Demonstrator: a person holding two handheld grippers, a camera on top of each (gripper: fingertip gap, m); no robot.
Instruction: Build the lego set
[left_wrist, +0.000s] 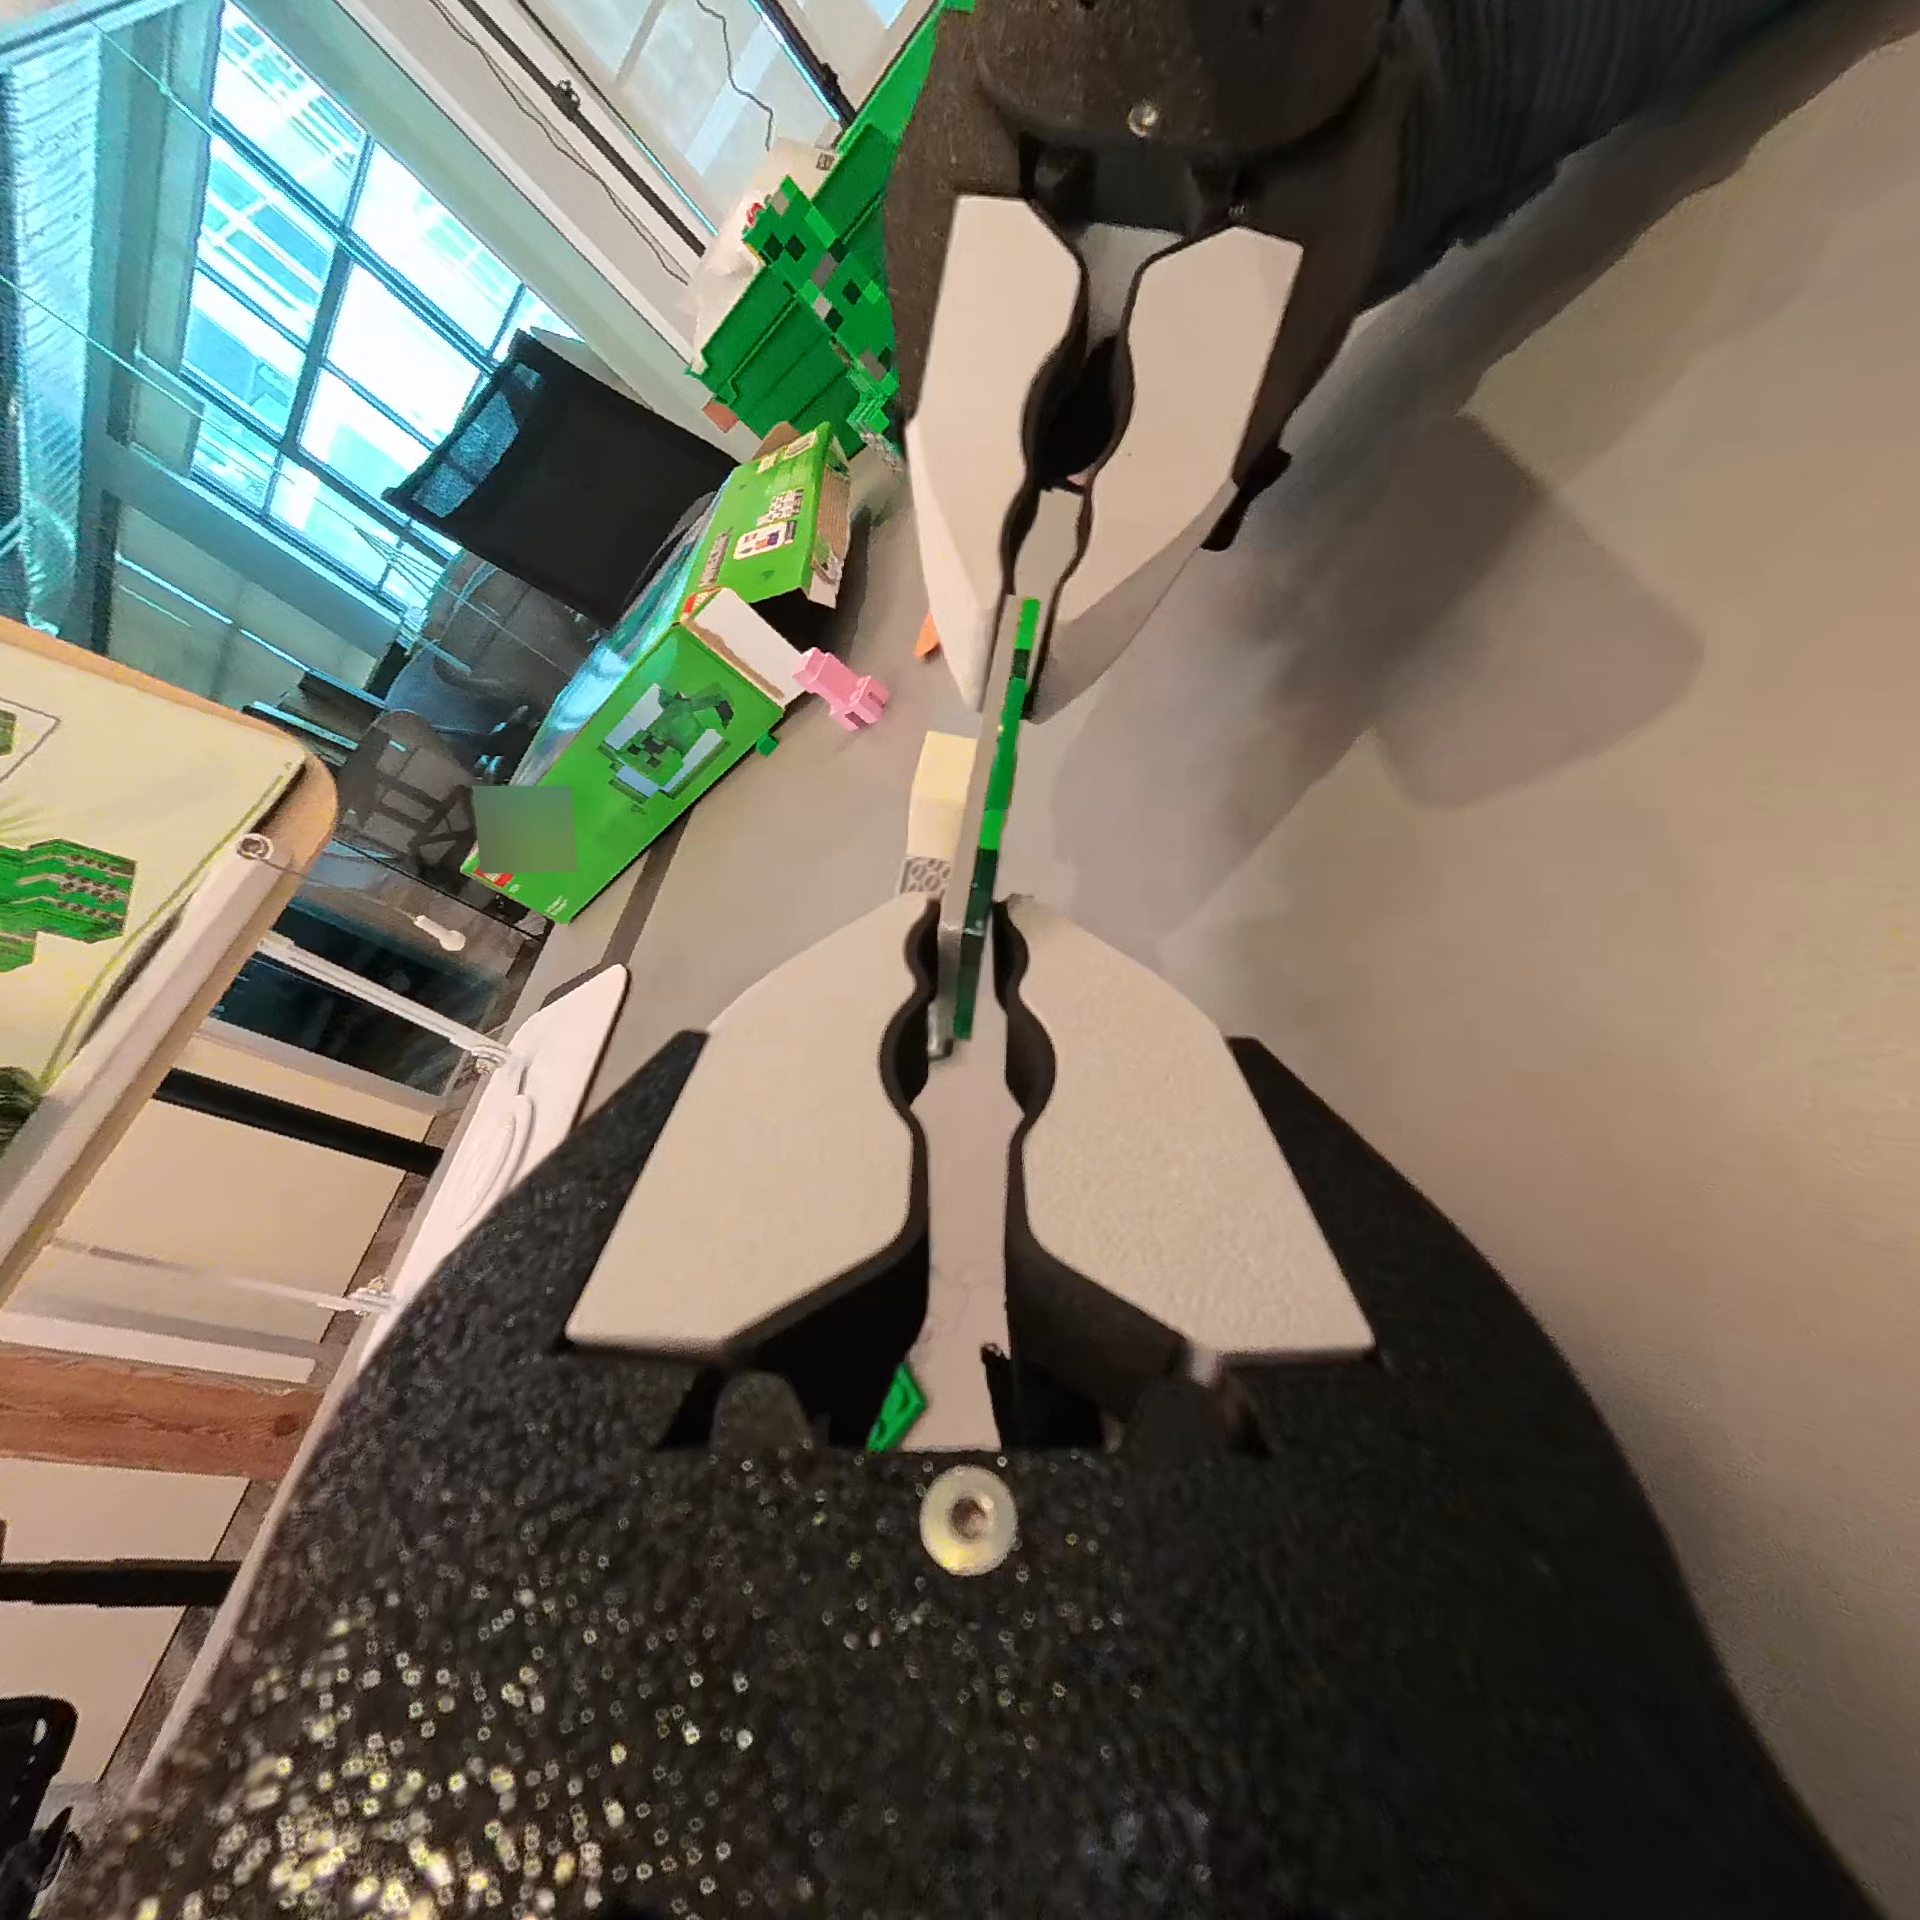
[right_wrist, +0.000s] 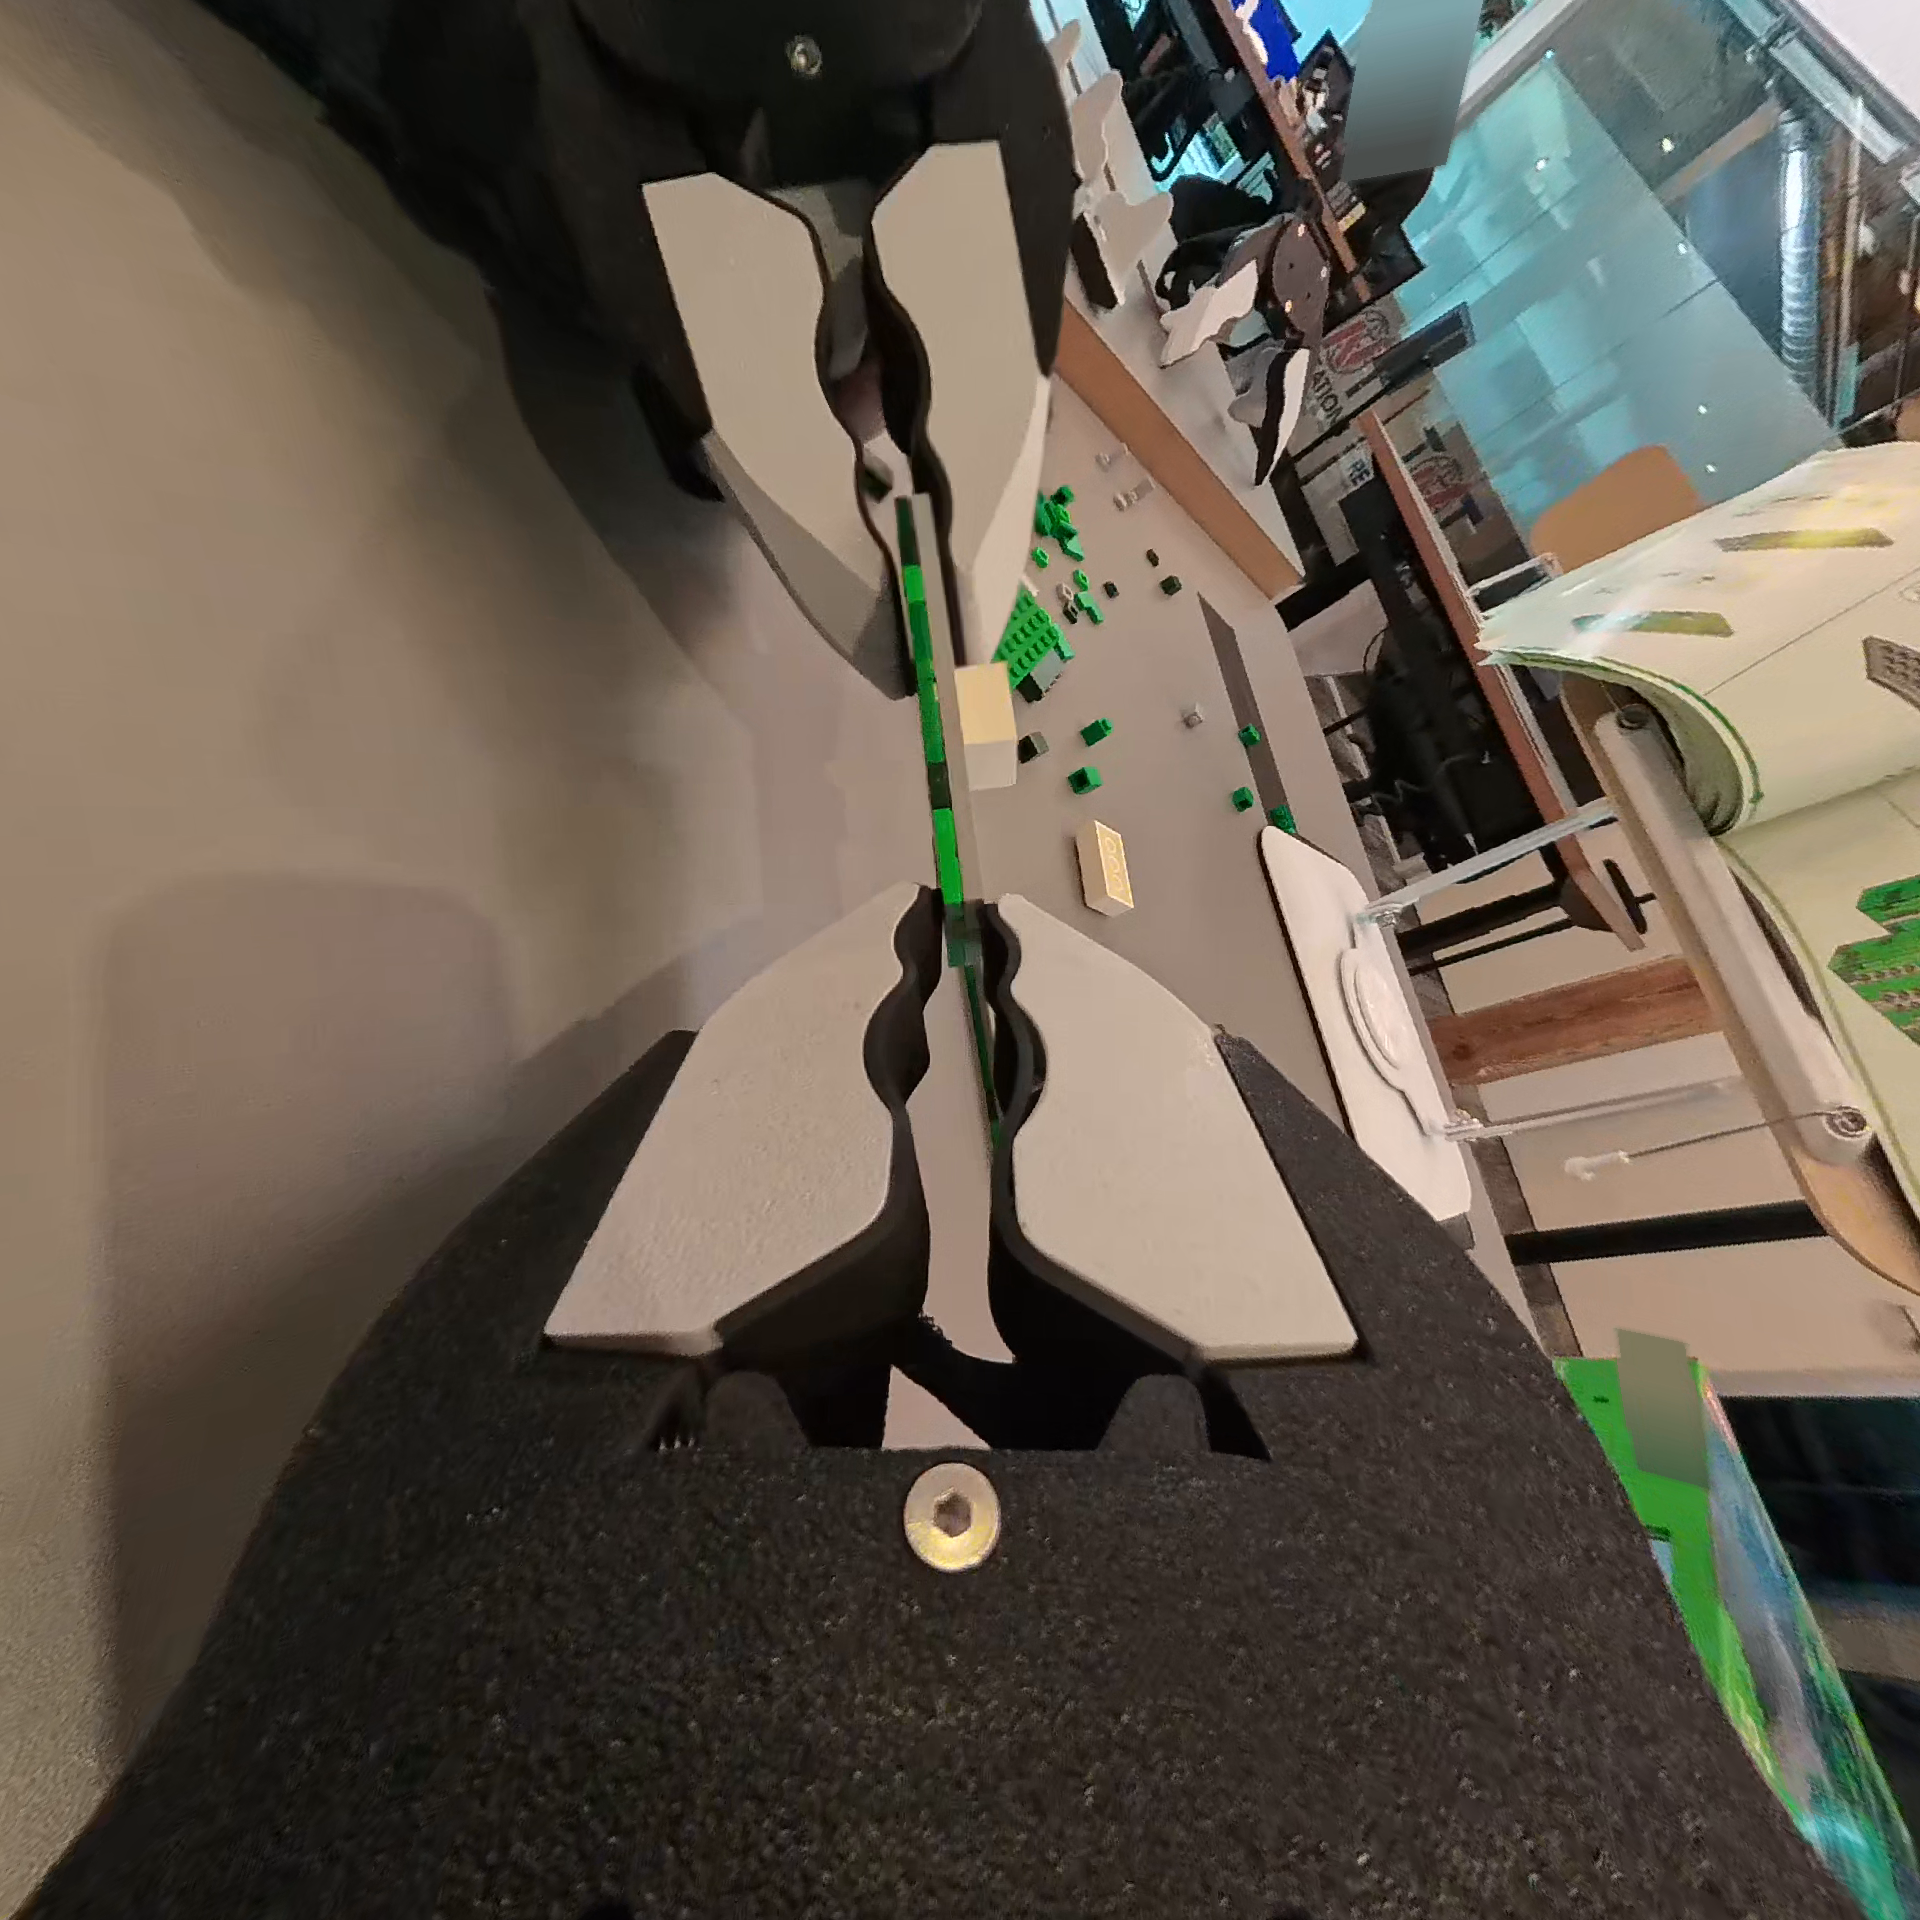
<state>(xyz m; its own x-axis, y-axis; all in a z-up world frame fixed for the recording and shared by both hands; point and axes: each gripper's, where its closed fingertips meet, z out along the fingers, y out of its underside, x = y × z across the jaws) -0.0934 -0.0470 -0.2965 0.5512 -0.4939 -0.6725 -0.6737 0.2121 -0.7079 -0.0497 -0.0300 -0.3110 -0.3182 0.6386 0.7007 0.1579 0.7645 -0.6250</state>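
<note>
The left gripper (left_wrist: 964, 935) is closed on one end of a thin flat plate (left_wrist: 992, 790). The plate is grey on one side and has green bricks on the other. We see it edge-on, and both pads press on it. The right gripper (right_wrist: 961, 914) is closed on the other end of the same plate (right_wrist: 948, 769). The two grippers face each other, tip to tip, with the plate stretched between them above the grey table (left_wrist: 1558, 935).

Just beside the plate sits a cream block (right_wrist: 984, 717). A little further off lies a cream brick (right_wrist: 1105, 868) with round marks on top. Small green bricks (right_wrist: 1086, 779) are scattered on the table, and a green studded plate (right_wrist: 1029, 634) lies near the far gripper.

On the other side, a pink toy (left_wrist: 844, 691) stands on the table near a green box (left_wrist: 644, 769). Behind it stands a green block figure (left_wrist: 821, 270). An open booklet (right_wrist: 1714, 644) rests on a stand off to the side.
</note>
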